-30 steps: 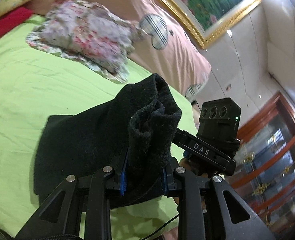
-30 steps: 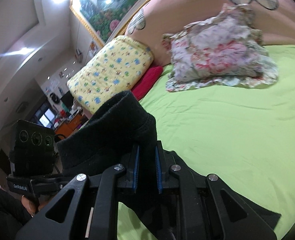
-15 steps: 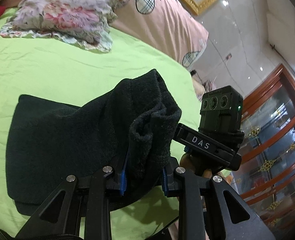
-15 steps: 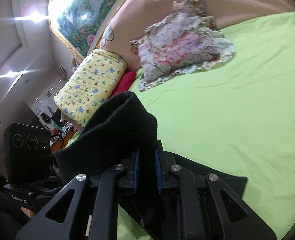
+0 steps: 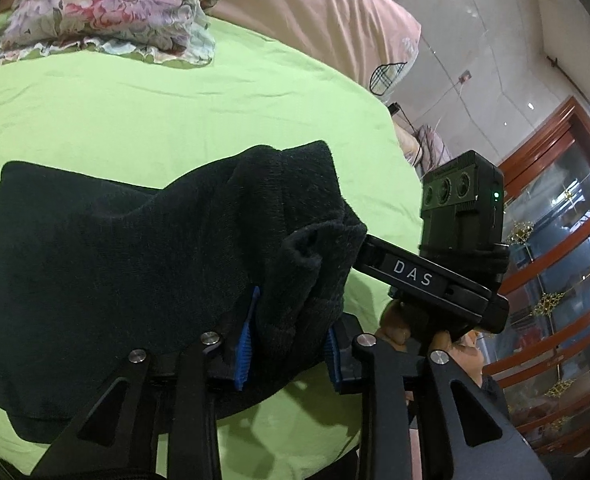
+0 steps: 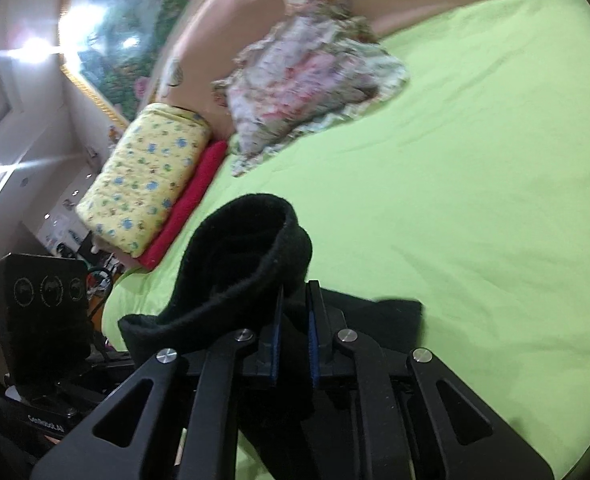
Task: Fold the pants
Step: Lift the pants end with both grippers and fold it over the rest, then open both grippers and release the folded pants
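My left gripper (image 5: 289, 344) is clamped on a thick bunched fold of the black pants (image 5: 107, 280), the blue pads (image 5: 242, 354) pressed into the cloth on both sides. From that grip the pants slope down to the left and spread over the green bedsheet (image 5: 175, 112), their far left edge lying flat on it. Far left in this view I see a floral pillow (image 5: 107, 4) against the pink headboard (image 5: 319, 12). To the right, just beside the raised fold, sits the other handset with its three-lens camera block (image 5: 461, 200); a hand (image 5: 399, 324) grips it from below. A wooden glass-front cabinet (image 5: 567, 264) fills the far right.

Right wrist view, somewhat blurred: at near left I note the left unit's camera block (image 6: 43, 300). Behind it, a yellow patterned pillow (image 6: 151, 176) rests on a red cushion (image 6: 191, 200). My right gripper (image 6: 293, 336) is closed to a narrow gap on another fold of the pants (image 6: 247, 256), which arches up over the fingers; a dark corner (image 6: 399, 316) lies on the sheet (image 6: 475, 160) just right of the jaws. The floral pillow (image 6: 311, 80) sits far centre.
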Tool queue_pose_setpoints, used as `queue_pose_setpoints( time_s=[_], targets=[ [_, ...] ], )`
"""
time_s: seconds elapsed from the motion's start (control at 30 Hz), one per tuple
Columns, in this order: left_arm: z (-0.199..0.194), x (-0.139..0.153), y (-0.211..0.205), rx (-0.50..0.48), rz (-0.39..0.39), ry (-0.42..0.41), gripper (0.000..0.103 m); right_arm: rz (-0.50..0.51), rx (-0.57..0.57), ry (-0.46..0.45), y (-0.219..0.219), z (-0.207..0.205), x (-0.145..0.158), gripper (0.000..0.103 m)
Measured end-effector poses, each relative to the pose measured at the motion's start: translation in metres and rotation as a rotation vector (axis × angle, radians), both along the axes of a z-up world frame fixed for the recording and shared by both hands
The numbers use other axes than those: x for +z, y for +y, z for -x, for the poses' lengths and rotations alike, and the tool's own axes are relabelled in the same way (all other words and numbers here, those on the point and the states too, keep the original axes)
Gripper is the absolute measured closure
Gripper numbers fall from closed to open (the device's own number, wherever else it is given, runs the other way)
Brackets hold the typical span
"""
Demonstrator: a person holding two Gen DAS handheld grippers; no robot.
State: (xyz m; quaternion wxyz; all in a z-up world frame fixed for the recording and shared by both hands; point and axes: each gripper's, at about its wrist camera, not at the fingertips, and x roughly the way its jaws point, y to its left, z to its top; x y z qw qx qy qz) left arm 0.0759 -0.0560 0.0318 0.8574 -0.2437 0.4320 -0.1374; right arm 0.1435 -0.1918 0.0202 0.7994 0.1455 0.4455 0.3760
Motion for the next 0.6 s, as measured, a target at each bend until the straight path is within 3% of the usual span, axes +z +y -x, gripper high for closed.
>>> queue_pose_setpoints(
  time_s=[0.2, 0.4, 0.43, 0.47, 0.53, 0.6],
  targets=[
    [0.002, -0.004, -0.003, -0.025, 0.031, -0.003, 0.042, 0.052, -0.121, -0.022, -0.023, 0.010, 0.005, 0.091],
    [0.008, -0.004, -0.005, -0.047, 0.032, -0.010, 0.040, 0.121, -0.240, -0.042, -0.034, 0.027, 0.012, 0.088],
    [0.010, -0.003, -0.005, -0.048, 0.035, -0.010, 0.039, 0.130, -0.253, -0.042, -0.034, 0.028, 0.013, 0.083],
    [0.012, -0.003, -0.003, -0.046, 0.039, -0.011, 0.037, 0.149, -0.272, -0.042, -0.035, 0.031, 0.014, 0.070],
    [0.016, 0.000, 0.002, -0.033, 0.048, -0.015, 0.036, 0.179, -0.305, -0.047, -0.036, 0.035, 0.017, 0.055],
    [0.020, 0.002, 0.006, -0.022, 0.058, -0.019, 0.033, 0.179, -0.321, -0.060, -0.037, 0.040, 0.022, 0.055]
  ],
)
